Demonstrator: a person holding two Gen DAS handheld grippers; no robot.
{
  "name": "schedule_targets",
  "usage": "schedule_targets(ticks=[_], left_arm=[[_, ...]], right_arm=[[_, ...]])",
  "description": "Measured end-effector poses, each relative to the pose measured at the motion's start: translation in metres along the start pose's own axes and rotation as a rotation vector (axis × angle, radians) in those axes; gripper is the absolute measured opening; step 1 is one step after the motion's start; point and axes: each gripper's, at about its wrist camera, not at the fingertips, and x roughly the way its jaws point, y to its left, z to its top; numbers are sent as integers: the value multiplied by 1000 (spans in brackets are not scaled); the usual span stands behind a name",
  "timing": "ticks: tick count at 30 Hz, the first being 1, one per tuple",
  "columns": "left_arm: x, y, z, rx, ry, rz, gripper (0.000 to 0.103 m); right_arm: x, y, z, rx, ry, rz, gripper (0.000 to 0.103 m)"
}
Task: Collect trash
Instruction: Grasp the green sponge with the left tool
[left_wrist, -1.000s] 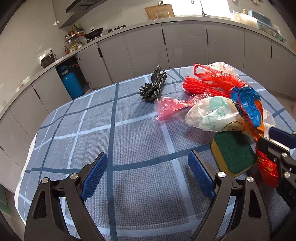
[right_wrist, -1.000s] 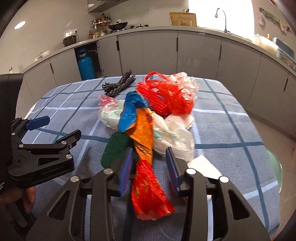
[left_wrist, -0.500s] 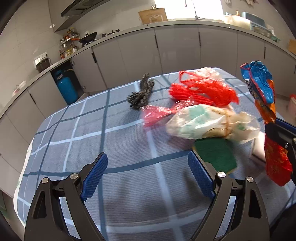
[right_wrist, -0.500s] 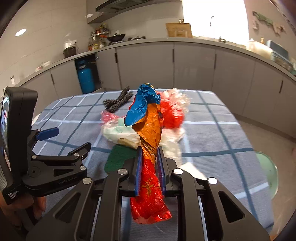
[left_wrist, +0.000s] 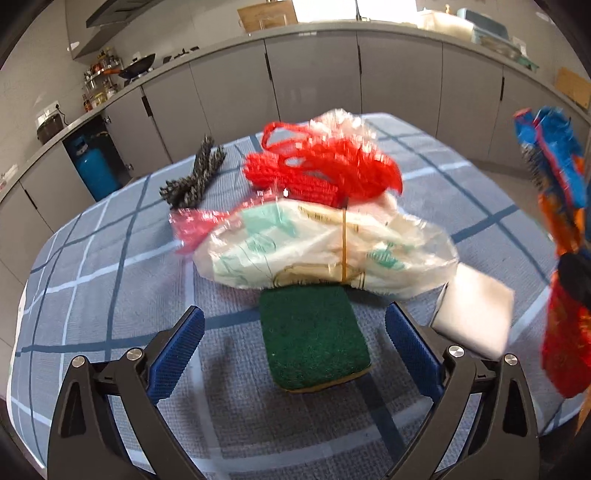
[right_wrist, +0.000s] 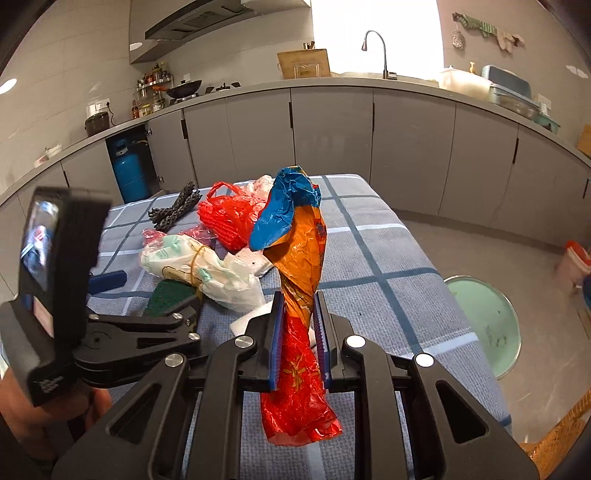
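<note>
1. The right hand-held gripper is clamping the orange, blue and red snack wrapper at its crumpled waist; pinched there, the wrapper is hanging clear of the tabletop, its blue end standing above the pads and its red end drooping below.

2. The left hand-held gripper is standing with its jaws wide apart, having just been opening further, with nothing pressed between the pads. The green scouring sponge is lying flat on the tabletop in the gap between the fingers, which suggests it is being lined up as the next pick.

3. The rest of the trash is lying in a loose heap behind the sponge: a clear printed bag bound by a rubber band is touching the sponge's far edge, a red mesh bag is resting beyond it, and a pink film scrap is sticking out to the side.

4. A white block is sitting just beside the left gripper's outer finger, and a dark braided cord is lying apart from the heap.

5. A pale green round container is standing on the floor beside the tabletop, probably as the bin.
</note>
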Motion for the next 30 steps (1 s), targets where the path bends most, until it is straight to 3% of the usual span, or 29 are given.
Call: schedule_targets(ticks=[6,8,10,15,20,30], left_arm=[[8,2,-9,1,26,-5,94],[6,6,-12,5,33,-43,68],[4,11,-16,-5,46,-97,54],[-21,25,-30,10,27,-87,53],[-54,40,-30,26,-50,-33,53],[-90,26,10,91,-198,-18,53]], right_arm=[[4,-3,-5,9,7,12,18],[5,-3,-5,12,7,14,18],[4,-3,-6,14,6,15,18],[1,-8,-6,19,-8,12,18],[-2,-10,-5,28,-15,12,18],[-10,-35,6,77,-28,-47,18]])
